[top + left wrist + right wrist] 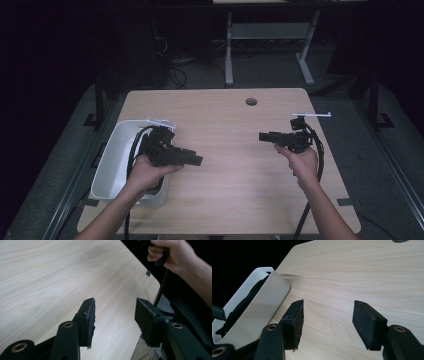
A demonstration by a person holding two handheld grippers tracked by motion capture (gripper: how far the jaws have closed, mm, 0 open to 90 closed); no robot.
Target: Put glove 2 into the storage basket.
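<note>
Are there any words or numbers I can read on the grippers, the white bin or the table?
None: no word, number or label can be read in any view.
left gripper: plain black, no writing.
right gripper: plain black, no writing.
white bin: plain, no label.
table: bare wood grain, just a round hole.

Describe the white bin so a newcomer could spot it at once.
Start at the light wooden table and go to its left edge, by the left gripper. There sits the white bin, an oblong tub with rounded corners, dark items inside. It is the only container on the table.
</note>
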